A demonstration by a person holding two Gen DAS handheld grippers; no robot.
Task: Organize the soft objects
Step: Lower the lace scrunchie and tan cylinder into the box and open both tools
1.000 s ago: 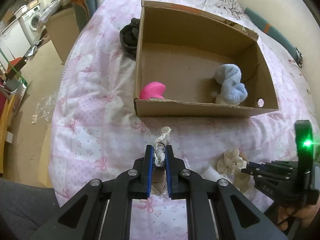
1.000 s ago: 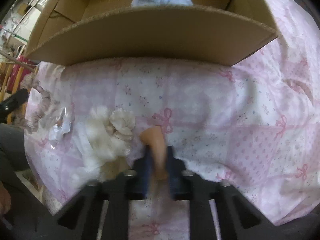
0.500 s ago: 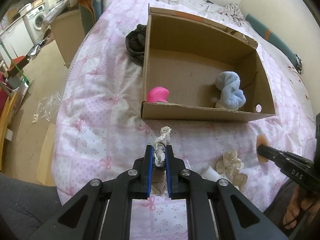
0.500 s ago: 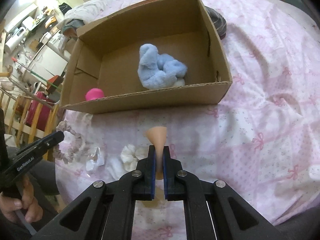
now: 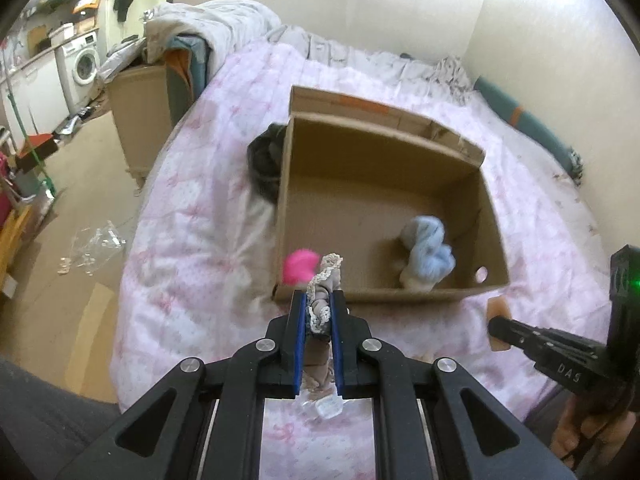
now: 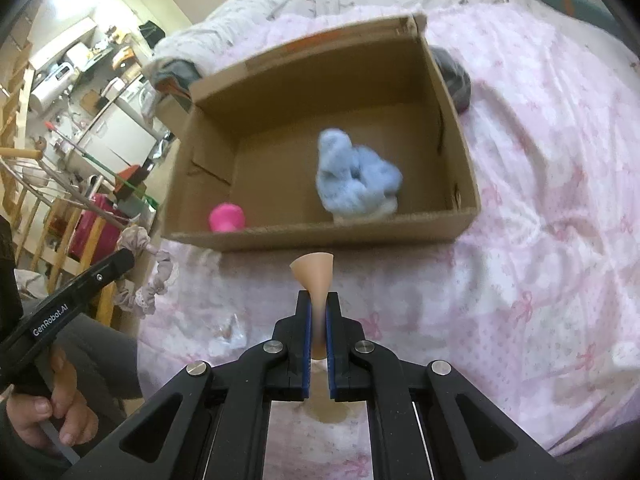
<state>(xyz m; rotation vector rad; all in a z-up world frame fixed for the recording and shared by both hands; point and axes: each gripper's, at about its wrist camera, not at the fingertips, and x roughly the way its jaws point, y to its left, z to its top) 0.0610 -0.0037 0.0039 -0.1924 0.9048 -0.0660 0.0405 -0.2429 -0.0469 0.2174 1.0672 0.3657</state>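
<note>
An open cardboard box (image 5: 492, 216) (image 6: 460, 152) lies on the pink bedspread. Inside it are a pink soft item (image 5: 299, 266) (image 6: 226, 218) and a light blue fluffy cloth (image 5: 428, 250) (image 6: 354, 178). My left gripper (image 5: 319, 308) is shut on a beige lace-trimmed scrunchie (image 5: 324, 280) and holds it above the bed, just before the box's near wall. It also shows in the right wrist view (image 6: 146, 276). My right gripper (image 6: 318, 312) is shut on a peach-coloured soft sponge (image 6: 314, 272), held above the bed in front of the box, also visible in the left wrist view (image 5: 498, 310).
A dark garment (image 5: 264, 160) (image 6: 454, 76) lies on the bed against the box's far side. A crumpled clear wrapper (image 6: 230, 330) lies on the bedspread (image 5: 192, 216) near me. The bed's left edge drops to a floor with furniture and a washing machine (image 5: 82, 66).
Both grippers have risen and moved toward the box with their items. The cream fluffy item on the bed has dropped out of both views.
</note>
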